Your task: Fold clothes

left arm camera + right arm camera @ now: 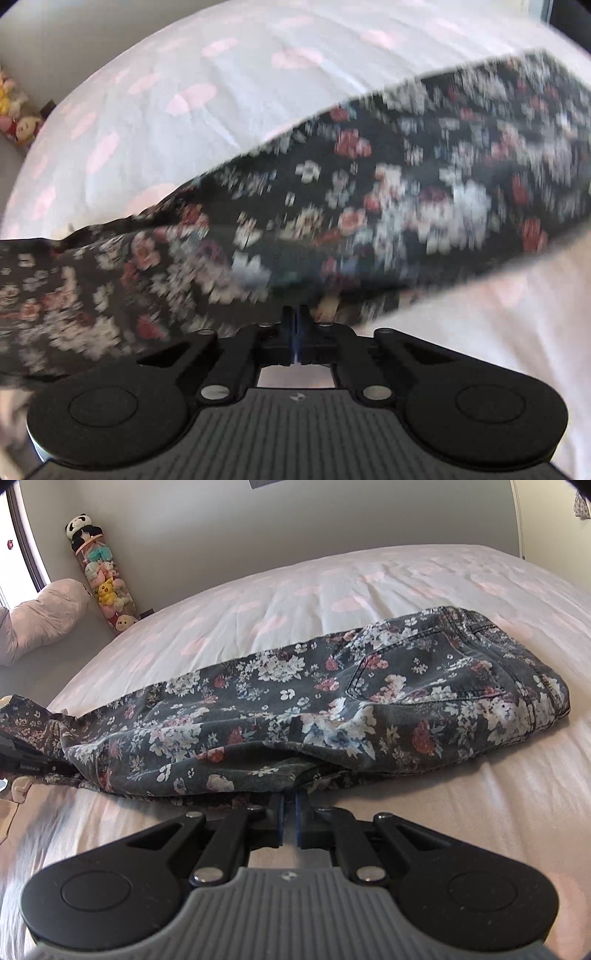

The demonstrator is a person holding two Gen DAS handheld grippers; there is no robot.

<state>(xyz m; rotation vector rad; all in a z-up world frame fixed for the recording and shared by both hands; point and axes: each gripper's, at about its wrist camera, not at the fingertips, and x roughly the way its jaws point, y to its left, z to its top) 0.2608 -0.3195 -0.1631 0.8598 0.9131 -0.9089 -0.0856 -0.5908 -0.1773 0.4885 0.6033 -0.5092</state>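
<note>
1. Nearest the right wrist camera, the right gripper (289, 805) sat with its jaws drawn together, only a thin slit between the blue pads, pinching the near edge of the floral jeans (332, 701).
2. Those jeans lay lengthwise across the bed (295, 590), waistband and back pocket (417, 664) toward the bed's right side, legs running toward its left edge.
3. On the left wrist view, the left gripper (296, 321) was likewise closed, its fingertips meeting at the lower edge of the floral jeans (369, 184); the fabric there was streaked with motion blur and appeared lifted off the bed (166, 92).
4. At the far left of the right wrist view, a dark device (22, 760) lay under the leg end of the jeans.
5. Beyond the bed's far left corner, a clear tube of plush toys (105, 583) topped by a panda (79, 528) stood against the wall, a pink pillow (44, 616) beside it.
</note>
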